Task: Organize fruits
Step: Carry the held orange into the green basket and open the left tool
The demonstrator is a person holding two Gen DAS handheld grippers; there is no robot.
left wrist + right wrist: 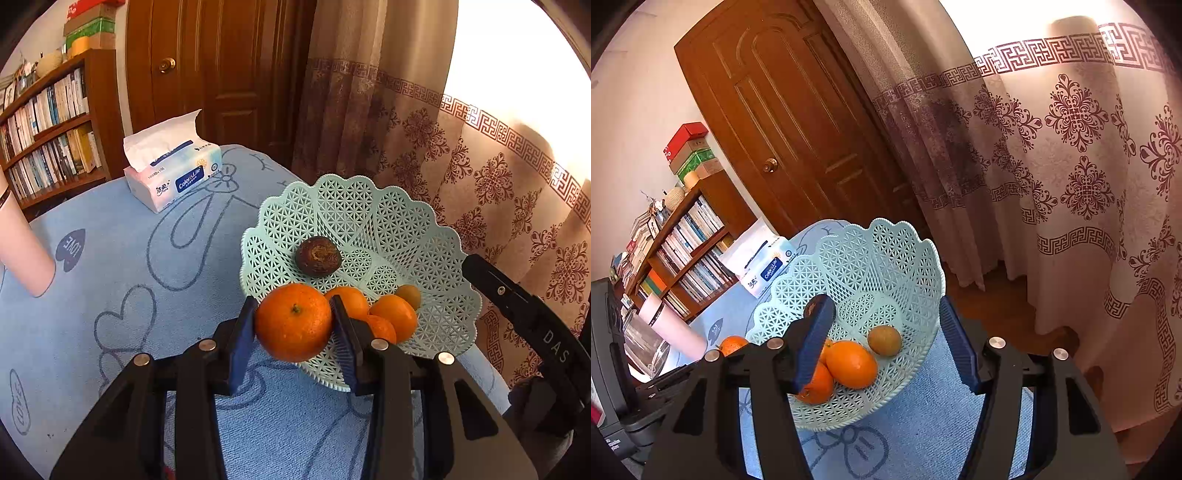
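left gripper (294, 332) clamped an orange (293, 322) at the basket (436, 236) rim; right gripper (886, 345) stood open, straddling the basket wall. next: move in, let go.

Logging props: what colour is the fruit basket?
Pale mint green, a lattice of small holes, seen best in the left wrist view: basket.

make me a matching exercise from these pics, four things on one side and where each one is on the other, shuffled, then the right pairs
Things:
1. large orange
2. dark brown fruit
3. tissue pack
4. pink cylinder

Places:
A. lying on the blue tablecloth near the door
B. alone in the middle of the mint lattice basket
C. between the left gripper fingers at the basket's near rim
D. at the left edge of the left wrist view

Pairs: 1-C, 2-B, 3-A, 4-D
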